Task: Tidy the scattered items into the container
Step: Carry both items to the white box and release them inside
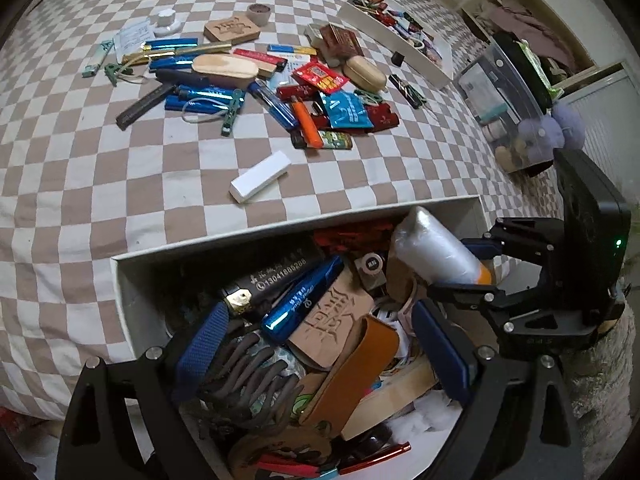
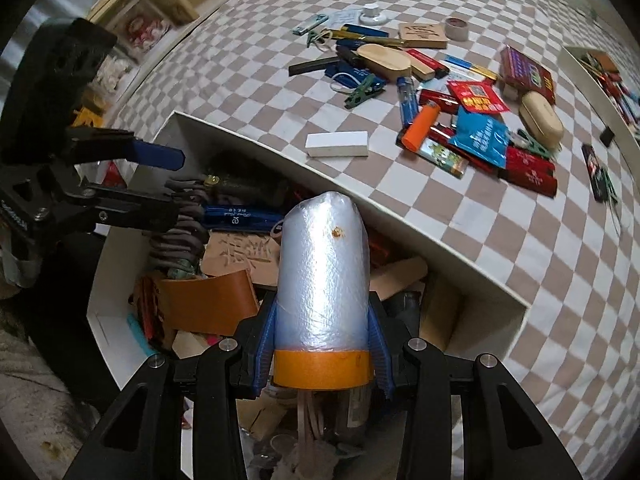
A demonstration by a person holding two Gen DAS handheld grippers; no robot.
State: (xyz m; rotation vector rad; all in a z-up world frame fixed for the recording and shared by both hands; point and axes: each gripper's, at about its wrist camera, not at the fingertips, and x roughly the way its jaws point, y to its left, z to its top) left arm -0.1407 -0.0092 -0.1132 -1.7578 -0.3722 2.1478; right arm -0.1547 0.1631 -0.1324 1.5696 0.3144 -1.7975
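Observation:
My right gripper (image 2: 322, 344) is shut on a roll of clear plastic film with an orange band (image 2: 322, 280) and holds it above the white container (image 2: 460, 256). The roll (image 1: 436, 248) and the right gripper (image 1: 476, 270) also show in the left wrist view, over the container's right end (image 1: 248, 228). My left gripper (image 1: 320, 344) is open and empty above the container's full contents; it also shows in the right wrist view (image 2: 168, 178). Scattered lighters, packets and clips (image 1: 280, 80) lie on the checkered bedcover, with a white block (image 1: 260, 176) nearest the container.
A second white tray with small items (image 1: 396, 36) lies at the far right of the bed. Clear storage bins and a purple plush (image 1: 560, 128) stand beside the bed. A shelf (image 2: 140, 20) stands at the left in the right wrist view.

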